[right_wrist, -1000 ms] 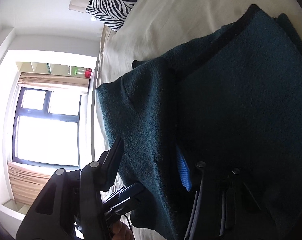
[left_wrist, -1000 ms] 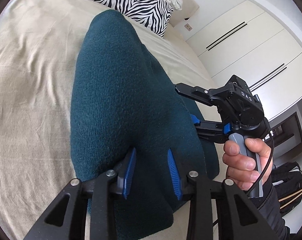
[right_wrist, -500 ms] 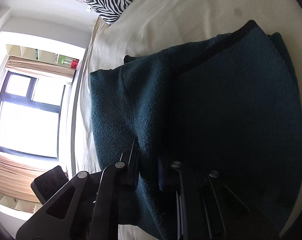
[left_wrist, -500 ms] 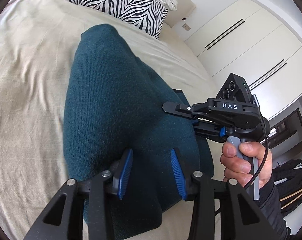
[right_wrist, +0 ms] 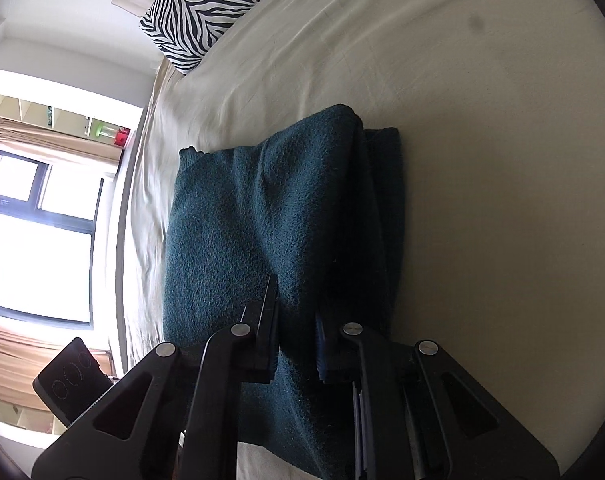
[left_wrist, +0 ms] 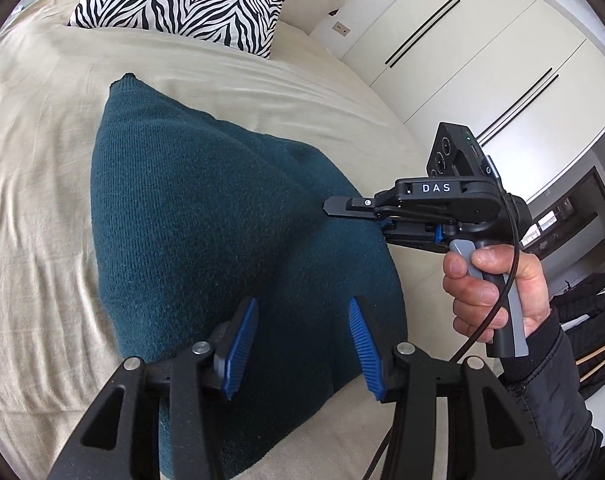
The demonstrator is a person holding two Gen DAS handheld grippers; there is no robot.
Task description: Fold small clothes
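A dark teal knitted sweater point(left_wrist: 206, 216) lies folded on the beige bed sheet point(left_wrist: 34, 208). My left gripper point(left_wrist: 302, 344) hovers over its near end. The jaws are opening, the blue pads point(left_wrist: 242, 340) stand apart, and the knit lies below them unpressed. My right gripper point(left_wrist: 330, 207), held by a hand point(left_wrist: 494, 280), reaches in from the right onto the sweater's right edge. In the right wrist view the right gripper point(right_wrist: 296, 308) is shut on a raised ridge of the sweater point(right_wrist: 238, 224), which fills the narrow gap between its fingers.
A zebra-print pillow point(left_wrist: 182, 0) lies at the head of the bed, also visible as the pillow point(right_wrist: 206, 12). White wardrobe doors point(left_wrist: 482, 64) stand to the right and a black bag point(left_wrist: 590, 320) lies on the floor. A bright window point(right_wrist: 34, 240) lies beyond the bed's far side.
Both grippers drew back and up, so more of the sweater shows. The left jaws widened. The right jaws closed from open onto a ridge of the sweater.
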